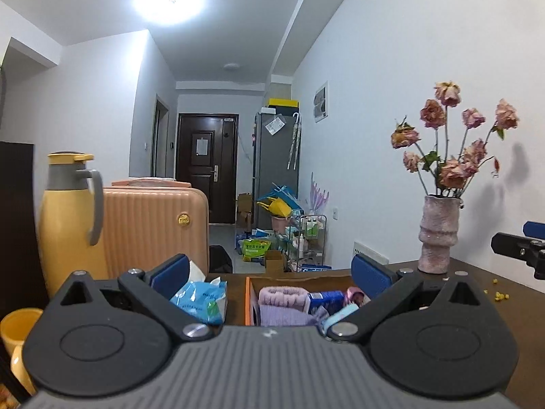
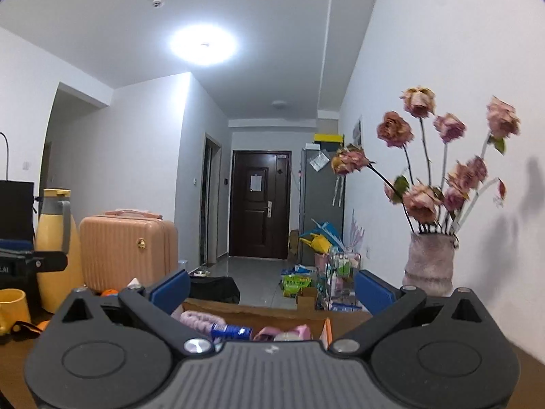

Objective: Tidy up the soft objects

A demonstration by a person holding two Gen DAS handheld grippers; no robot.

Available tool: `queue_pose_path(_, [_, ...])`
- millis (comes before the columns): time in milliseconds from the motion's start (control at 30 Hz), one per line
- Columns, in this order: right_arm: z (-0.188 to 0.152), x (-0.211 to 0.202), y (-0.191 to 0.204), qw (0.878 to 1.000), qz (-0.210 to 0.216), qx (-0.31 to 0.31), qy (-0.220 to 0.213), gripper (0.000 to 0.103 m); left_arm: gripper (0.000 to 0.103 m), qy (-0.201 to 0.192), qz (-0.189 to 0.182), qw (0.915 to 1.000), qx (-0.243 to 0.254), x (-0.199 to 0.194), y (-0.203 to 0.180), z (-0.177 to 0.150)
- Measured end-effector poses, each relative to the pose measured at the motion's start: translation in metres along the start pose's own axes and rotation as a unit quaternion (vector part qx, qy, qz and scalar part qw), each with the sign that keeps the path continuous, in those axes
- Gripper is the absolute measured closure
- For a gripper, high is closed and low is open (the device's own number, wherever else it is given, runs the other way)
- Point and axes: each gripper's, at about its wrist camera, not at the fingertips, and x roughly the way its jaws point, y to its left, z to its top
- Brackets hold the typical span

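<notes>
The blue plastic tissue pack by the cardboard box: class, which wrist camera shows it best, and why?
The left wrist view: the blue plastic tissue pack lies in plain sight beside the cardboard box. In the right wrist view only a scrap of white tissue shows, the rest hidden behind the gripper.

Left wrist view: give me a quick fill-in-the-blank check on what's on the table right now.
1. The left gripper has its jaws ____, with nothing held.
2. The folded lilac towel lies inside the ____.
3. The dried roses stand in a pink ____ by the wall.
4. The blue tissue pack lies on the table ____ the box, on its left in this view.

Missing words: open; box; vase; outside
</notes>
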Motion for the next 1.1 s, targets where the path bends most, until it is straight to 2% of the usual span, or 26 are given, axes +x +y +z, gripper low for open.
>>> queue_pose_path(167, [-0.020,-0.059,0.012,1.000,0.000,0.003,0.002,0.000,0.000,0.005,0.019,0.9997,0.012,-0.057,-0.006,-0.024])
queue_pose_path(300, [-0.041,-0.108,0.021,1.000,0.006,0.015,0.014,0.000,0.000,0.007,0.017,0.9995,0.025,-0.108,-0.015,-0.048])
queue_pose_path(400, [-0.054,-0.141,0.031,1.000,0.006,0.009,0.028,0.000,0.000,0.010,0.016,0.9997,0.015,-0.145,-0.017,-0.062])
queue_pose_path(533, [-0.070,-0.184,0.045,0.999,0.024,0.016,0.035,0.000,0.000,0.005,0.037,0.9993,-0.004,-0.198,-0.015,-0.084])
queue_pose_path(633, [-0.092,-0.215,0.055,0.998,0.030,0.025,0.040,0.000,0.000,0.011,0.036,0.9993,-0.004,-0.229,-0.015,-0.103])
queue_pose_path(733, [-0.117,-0.241,0.068,0.999,-0.013,0.025,0.036,0.000,0.000,0.023,0.021,0.9995,-0.003,-0.246,-0.016,-0.121])
queue_pose_path(767, [-0.123,-0.248,0.072,0.999,-0.015,0.029,0.033,0.000,0.000,0.028,0.017,0.9995,0.002,-0.249,-0.018,-0.126])
queue_pose_path(900, [-0.133,-0.255,0.078,0.997,0.035,0.049,0.047,0.000,0.000,0.030,0.024,0.9987,0.032,-0.253,-0.024,-0.137])
queue_pose_path(1100, [-0.138,-0.259,0.093,0.998,0.039,0.024,0.053,0.000,0.000,0.028,0.022,0.9992,0.020,-0.252,-0.026,-0.135])
